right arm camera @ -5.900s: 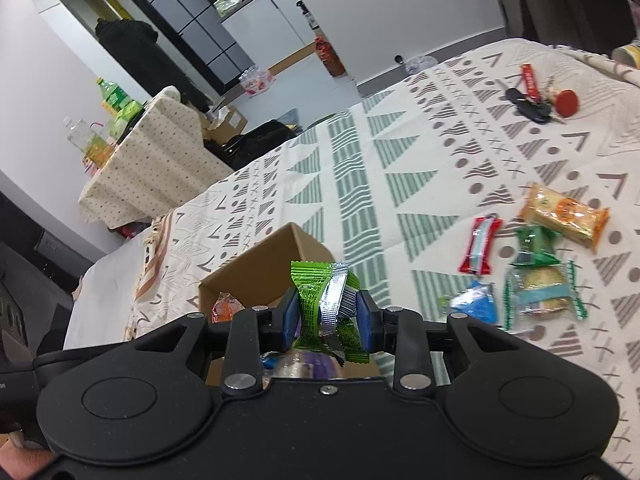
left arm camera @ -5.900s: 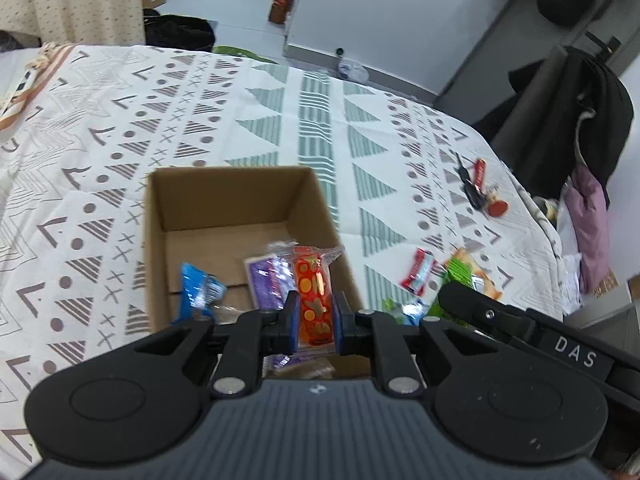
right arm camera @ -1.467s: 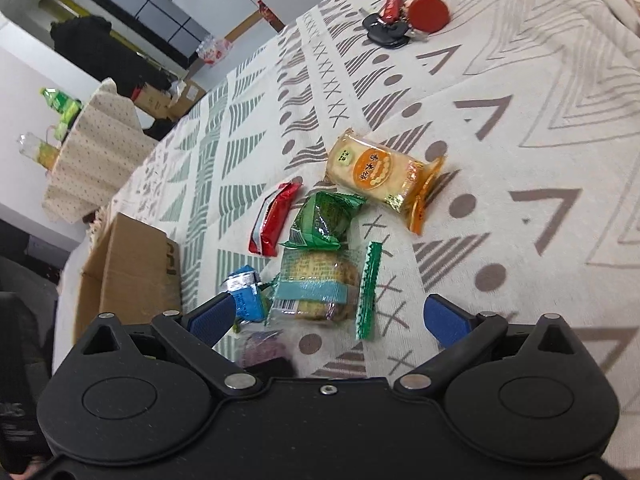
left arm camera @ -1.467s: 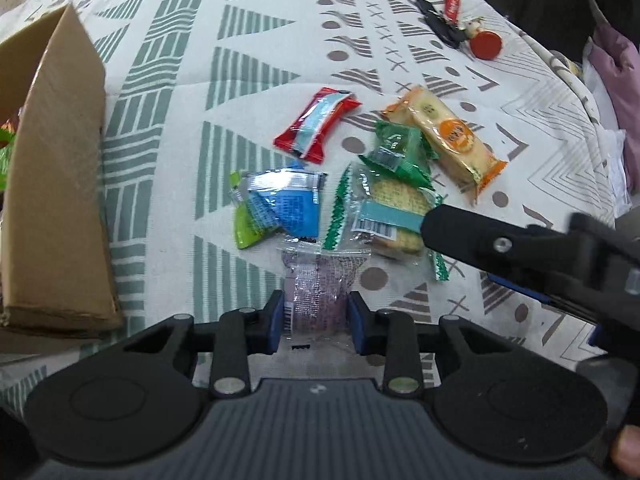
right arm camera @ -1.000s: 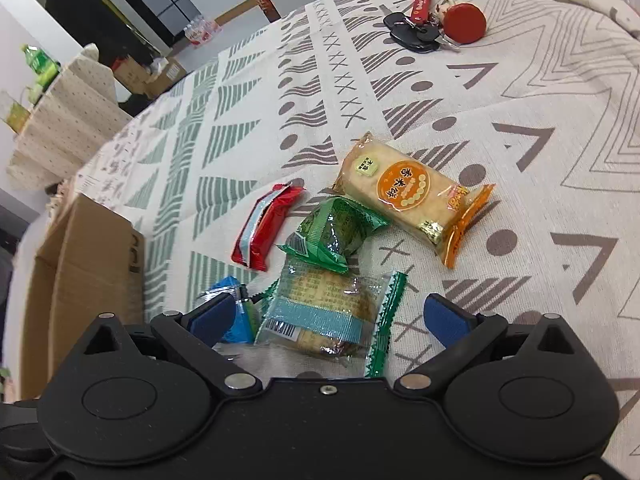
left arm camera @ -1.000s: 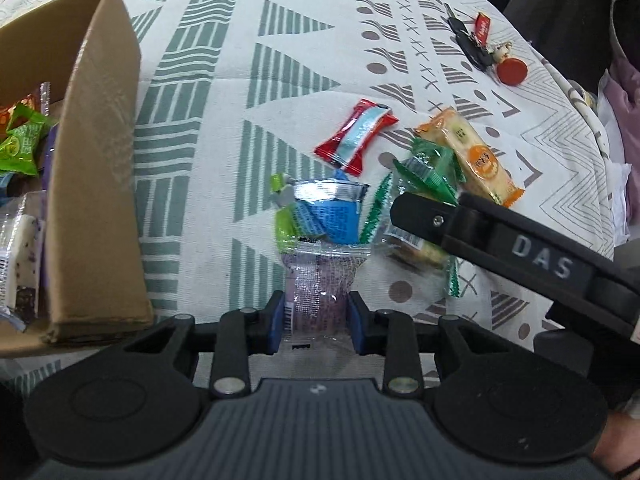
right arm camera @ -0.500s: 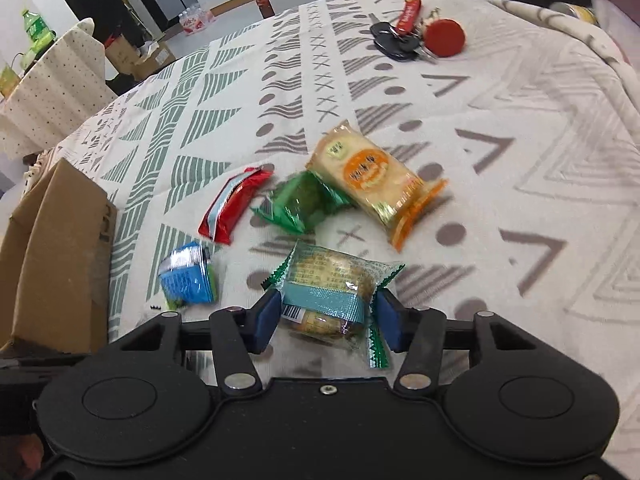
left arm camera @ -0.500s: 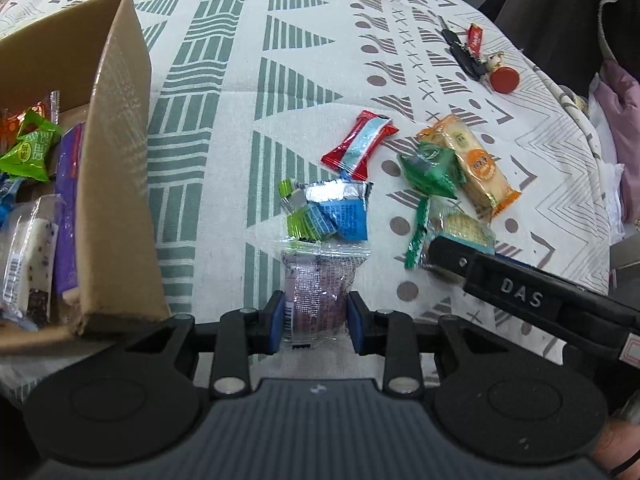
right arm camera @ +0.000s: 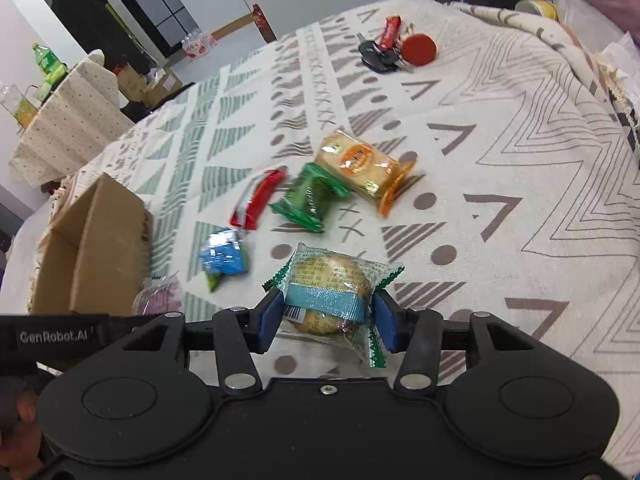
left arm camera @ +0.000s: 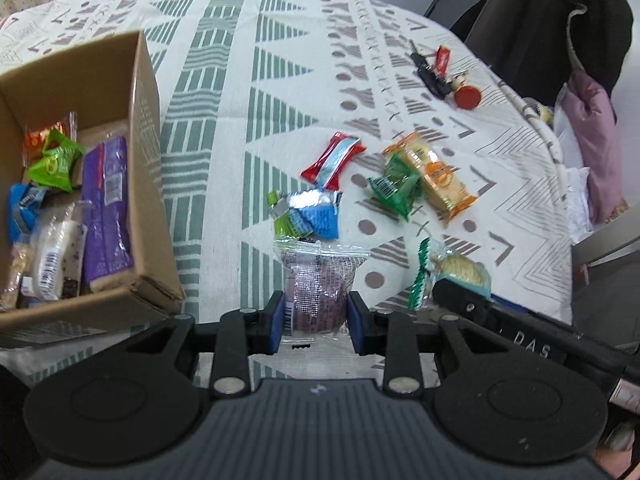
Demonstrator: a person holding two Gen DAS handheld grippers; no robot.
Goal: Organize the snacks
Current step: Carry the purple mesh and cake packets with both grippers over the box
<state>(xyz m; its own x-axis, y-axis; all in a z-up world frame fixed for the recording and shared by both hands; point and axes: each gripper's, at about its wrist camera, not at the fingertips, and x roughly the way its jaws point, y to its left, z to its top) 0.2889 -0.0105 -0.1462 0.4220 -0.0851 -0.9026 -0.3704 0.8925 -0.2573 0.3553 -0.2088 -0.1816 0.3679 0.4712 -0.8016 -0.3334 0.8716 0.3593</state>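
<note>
Both grippers were clamped on snacks, seemingly bound for the cardboard box (left arm camera: 148, 184) at the left. The left gripper (left arm camera: 316, 322) pinched a purple packet (left arm camera: 318, 284); the right gripper (right arm camera: 328, 316) squeezed a teal-banded cake (right arm camera: 330, 280).

A purple-filled clear snack packet (left arm camera: 316, 280) and a green-edged biscuit packet (right arm camera: 328, 288) lie near the part-filled cardboard box (left arm camera: 148, 160).

Woven cloth tablecloth (left arm camera: 248, 128), matt and slightly rough; plain brown corrugated cardboard box (left arm camera: 148, 168) on the left, matt, with glossy plastic wrappers inside. Loose snacks are all shiny crinkled plastic film: clear-wrapped purple snack (left arm camera: 316, 280), clear cake pack with green edges and a glittery teal band (right arm camera: 332, 284), foil-bright blue packet (left arm camera: 316, 216), glossy red bar (left arm camera: 334, 158). Both tools are matt black plastic with smooth blue finger pads (right arm camera: 270, 314) and small bright metal rivets.
</note>
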